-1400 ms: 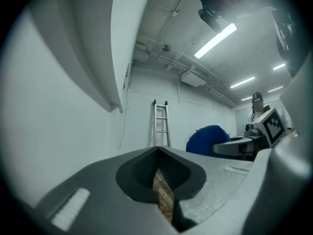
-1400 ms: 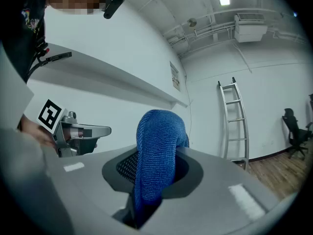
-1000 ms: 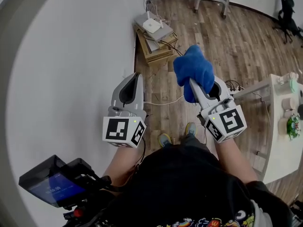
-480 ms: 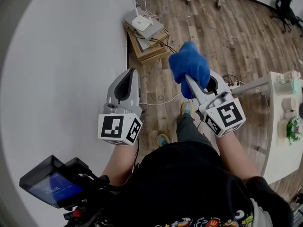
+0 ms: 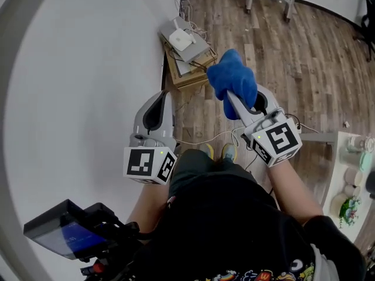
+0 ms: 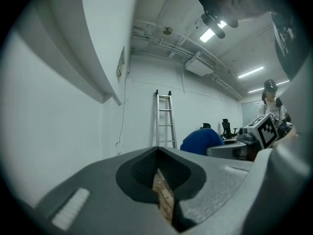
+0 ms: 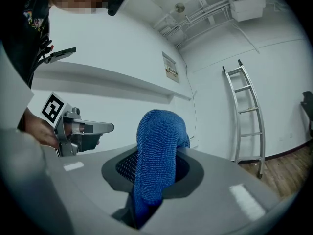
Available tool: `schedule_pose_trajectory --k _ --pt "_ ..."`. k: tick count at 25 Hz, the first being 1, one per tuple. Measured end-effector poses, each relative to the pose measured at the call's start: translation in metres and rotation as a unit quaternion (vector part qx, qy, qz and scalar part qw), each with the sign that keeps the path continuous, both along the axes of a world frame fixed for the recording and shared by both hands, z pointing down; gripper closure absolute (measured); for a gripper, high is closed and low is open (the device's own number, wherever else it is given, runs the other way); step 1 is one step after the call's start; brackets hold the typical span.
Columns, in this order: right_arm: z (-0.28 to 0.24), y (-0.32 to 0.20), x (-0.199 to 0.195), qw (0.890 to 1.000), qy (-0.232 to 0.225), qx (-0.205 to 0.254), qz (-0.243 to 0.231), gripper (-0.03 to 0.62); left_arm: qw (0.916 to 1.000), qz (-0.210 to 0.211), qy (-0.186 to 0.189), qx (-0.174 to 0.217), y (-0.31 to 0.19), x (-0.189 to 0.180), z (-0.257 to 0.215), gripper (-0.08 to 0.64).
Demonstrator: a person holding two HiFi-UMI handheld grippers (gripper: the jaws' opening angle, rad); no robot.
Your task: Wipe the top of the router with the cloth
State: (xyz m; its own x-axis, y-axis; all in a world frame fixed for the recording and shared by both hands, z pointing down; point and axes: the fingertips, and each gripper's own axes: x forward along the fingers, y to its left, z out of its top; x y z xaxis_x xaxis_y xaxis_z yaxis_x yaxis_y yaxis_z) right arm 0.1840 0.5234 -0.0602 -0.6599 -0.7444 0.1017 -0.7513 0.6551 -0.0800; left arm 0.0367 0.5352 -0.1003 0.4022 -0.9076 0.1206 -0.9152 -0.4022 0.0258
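Our right hand-held gripper (image 5: 237, 106) is clamped on the blue cloth (image 5: 232, 81), which bunches up past its jaws. Our left hand-held gripper (image 5: 162, 97) has its jaws pressed together, holding nothing. The white router (image 5: 180, 38) sits well ahead of both, atop stacked boxes (image 5: 190, 70).

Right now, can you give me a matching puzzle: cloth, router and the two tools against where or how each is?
Things:
1. cloth
2. router
3. left tool
4. right tool

Places or states:
A. shut, empty
B. white, on top of a stack beside the wall
C. blue, sticking up from a tool
D. shut on the cloth

Pairs: 1-C, 2-B, 3-A, 4-D.
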Motion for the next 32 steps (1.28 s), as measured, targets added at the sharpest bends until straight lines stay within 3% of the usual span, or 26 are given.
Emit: schedule_pose_trajectory --k 7,12,17,24,28,32 --pt "0.023 -0.068 -0.015 1.000 0.006 -0.021 -0.018 0.476 0.9999 -0.010 0.002 -0.012 -0.069 -0.007 0.014 0.560" --pt "0.053 -0.147 -0.050 0.999 0.026 -0.042 -0.019 0.474 0.9994 -0.005 0.024 -0.026 -0.162 -0.037 0.046 0.559" --pt "0.056 -0.190 -0.064 0.999 0.027 -0.038 -0.014 0.474 0.9997 0.006 0.018 -0.015 -0.214 -0.047 0.048 0.560" --pt "0.082 -0.327 -0.146 0.998 0.045 -0.044 0.002 0.474 0.9980 0.053 0.022 -0.027 -0.364 -0.096 0.085 0.560" --pt "0.113 -0.370 -0.171 0.997 0.048 -0.057 -0.021 0.474 0.9982 0.036 0.015 -0.045 -0.403 -0.105 0.116 0.558" --pt "0.181 -0.421 -0.193 0.994 0.050 -0.082 -0.044 0.475 0.9983 0.002 -0.007 -0.058 -0.448 -0.123 0.164 0.560"
